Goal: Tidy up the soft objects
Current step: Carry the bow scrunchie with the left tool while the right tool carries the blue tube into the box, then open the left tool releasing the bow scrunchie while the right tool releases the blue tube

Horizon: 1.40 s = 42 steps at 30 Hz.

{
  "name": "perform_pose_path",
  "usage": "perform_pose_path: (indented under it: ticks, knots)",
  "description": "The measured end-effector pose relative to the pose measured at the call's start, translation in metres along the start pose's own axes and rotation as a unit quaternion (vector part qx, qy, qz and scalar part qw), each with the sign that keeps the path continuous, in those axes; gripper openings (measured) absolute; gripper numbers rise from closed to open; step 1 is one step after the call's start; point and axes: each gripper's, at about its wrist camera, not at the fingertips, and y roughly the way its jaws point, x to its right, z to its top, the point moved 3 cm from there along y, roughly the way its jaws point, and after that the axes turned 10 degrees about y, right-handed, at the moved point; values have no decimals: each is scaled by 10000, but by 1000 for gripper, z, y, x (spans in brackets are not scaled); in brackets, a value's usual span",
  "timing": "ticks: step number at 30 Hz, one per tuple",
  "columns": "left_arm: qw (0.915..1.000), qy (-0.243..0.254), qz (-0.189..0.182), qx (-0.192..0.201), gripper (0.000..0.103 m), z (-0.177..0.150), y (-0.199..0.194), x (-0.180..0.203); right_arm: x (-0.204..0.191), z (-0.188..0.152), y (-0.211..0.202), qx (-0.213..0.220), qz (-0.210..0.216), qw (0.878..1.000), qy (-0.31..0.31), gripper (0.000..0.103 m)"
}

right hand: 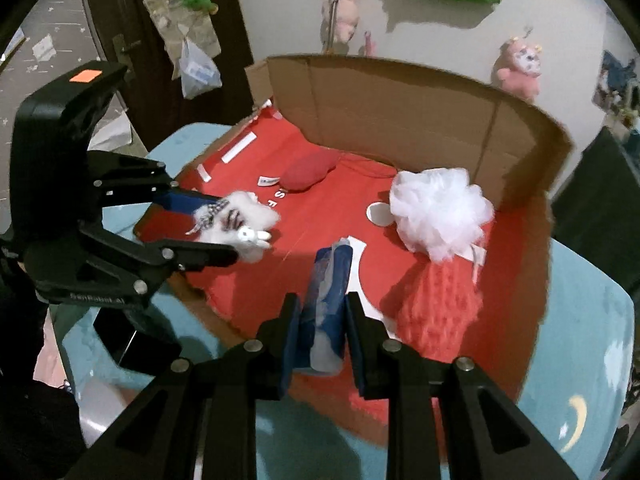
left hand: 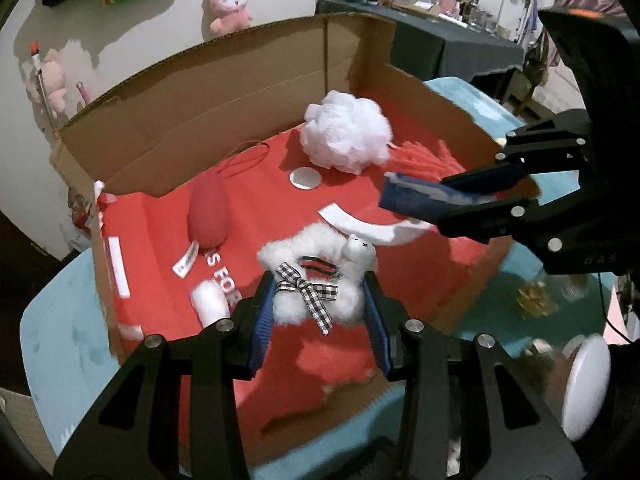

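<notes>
1. The left gripper (left hand: pixel 320 312) has its blue-padded fingers (left hand: pixel 262 328) clamped on a white fluffy plush toy (left hand: pixel 316 276) with a checked ribbon bow, held above the near part of the red box floor.
2. The right gripper (right hand: pixel 320 328) is closed on a dark blue soft item (right hand: pixel 326 308) with a whitish strip, which stands up between its fingers (right hand: pixel 290 336) over the near edge of the cardboard box (right hand: pixel 400 92).
3. The box sits on a light blue cloth-covered surface (right hand: pixel 580 320).
4. Further in, a red knitted piece (right hand: pixel 436 308) lies on the right side of the box floor, with a white mesh bath puff (right hand: pixel 440 212) touching its far end.
5. A red plush pouch (left hand: pixel 210 216) with a white tag lies on the left, apart from the puff.
6. Beyond the box's raised back flap, a pink plush toy (left hand: pixel 230 10) hangs on the wall.
</notes>
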Motion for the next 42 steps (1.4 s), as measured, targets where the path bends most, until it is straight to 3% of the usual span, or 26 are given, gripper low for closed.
perform_pose_path:
  ticks: [12,21,32,34,38,42]
  knots:
    - [9989,104,-8,-459,39,27,56,-30,20,50,70,-638,-265,9976,19,25]
    - [9963,129,27,-852,40,20,81,-39,25,52,92,-955,-449,9944,-32,25]
    - [9953,116,112,-955,41,19,89,-42,30,53,100,-1078,-499,9929,17,26]
    - [9950,133,127,-977,44,19,91,-44,31,52,103,-1119,-524,9923,8,26]
    - [9949,138,123,-995,60,19,95,-46,33,53,107,-1146,-534,9920,25,26]
    - [9948,167,145,-989,60,21,99,-43,31,54,107,-1150,-578,9917,-16,29]
